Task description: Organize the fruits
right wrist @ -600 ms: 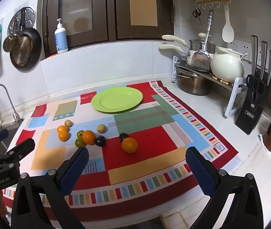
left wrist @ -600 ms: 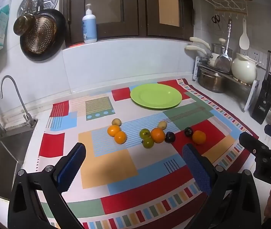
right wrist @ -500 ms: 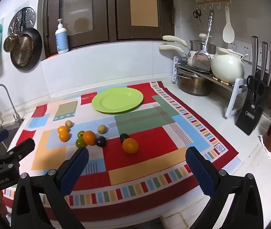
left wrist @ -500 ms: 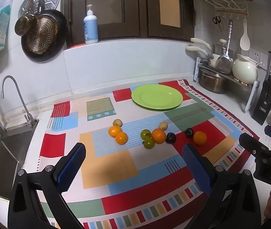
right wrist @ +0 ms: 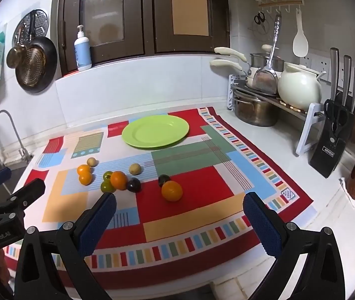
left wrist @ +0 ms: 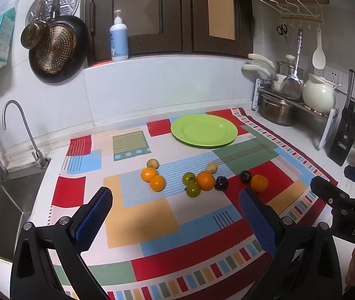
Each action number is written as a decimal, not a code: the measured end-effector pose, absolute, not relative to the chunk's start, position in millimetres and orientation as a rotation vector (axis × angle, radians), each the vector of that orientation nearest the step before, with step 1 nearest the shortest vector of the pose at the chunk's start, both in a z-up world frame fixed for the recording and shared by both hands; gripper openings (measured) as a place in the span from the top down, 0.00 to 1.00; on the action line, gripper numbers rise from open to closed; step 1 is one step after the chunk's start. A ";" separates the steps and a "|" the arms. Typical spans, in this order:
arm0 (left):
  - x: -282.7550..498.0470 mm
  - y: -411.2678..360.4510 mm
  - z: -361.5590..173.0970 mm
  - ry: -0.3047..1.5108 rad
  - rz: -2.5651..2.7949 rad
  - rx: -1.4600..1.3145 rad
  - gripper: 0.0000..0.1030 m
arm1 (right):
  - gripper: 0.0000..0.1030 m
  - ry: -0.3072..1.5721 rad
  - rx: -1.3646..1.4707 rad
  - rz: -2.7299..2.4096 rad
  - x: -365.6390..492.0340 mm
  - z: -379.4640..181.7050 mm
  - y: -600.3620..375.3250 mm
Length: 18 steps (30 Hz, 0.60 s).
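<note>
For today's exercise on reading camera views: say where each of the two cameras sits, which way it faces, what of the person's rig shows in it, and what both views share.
Left wrist: sits on the left gripper, low over the mat's near edge, facing the back wall; its open blue pads frame the fruit, and the right gripper shows at right.
Right wrist: sits on the right gripper, further right, facing likewise; the left gripper shows at left.
Shared: the green plate, bare, and the scattered fruit.
</note>
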<state>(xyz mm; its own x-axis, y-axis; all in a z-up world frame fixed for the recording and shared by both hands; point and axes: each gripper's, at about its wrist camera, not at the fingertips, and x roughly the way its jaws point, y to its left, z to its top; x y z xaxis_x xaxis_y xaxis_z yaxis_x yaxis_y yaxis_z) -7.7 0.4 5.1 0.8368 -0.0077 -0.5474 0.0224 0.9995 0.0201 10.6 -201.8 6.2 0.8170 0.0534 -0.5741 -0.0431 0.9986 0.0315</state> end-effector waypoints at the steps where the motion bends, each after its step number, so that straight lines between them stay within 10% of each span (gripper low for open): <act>1: -7.2 0.6 5.2 0.579 -0.017 0.027 0.00 | 0.01 0.612 0.017 0.051 10.7 6.2 -201.6; 18: -11.9 3.1 9.4 0.568 -0.013 0.027 0.00 | 0.01 0.610 0.015 0.059 7.7 6.1 -199.5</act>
<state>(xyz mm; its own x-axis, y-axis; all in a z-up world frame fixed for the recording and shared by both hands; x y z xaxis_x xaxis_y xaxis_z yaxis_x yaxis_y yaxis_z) -11.9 3.1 9.4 0.8427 -0.0052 -0.5384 0.0202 0.9996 0.0220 7.7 -199.5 6.1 0.8181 0.0600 -0.5720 -0.0514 0.9982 0.0313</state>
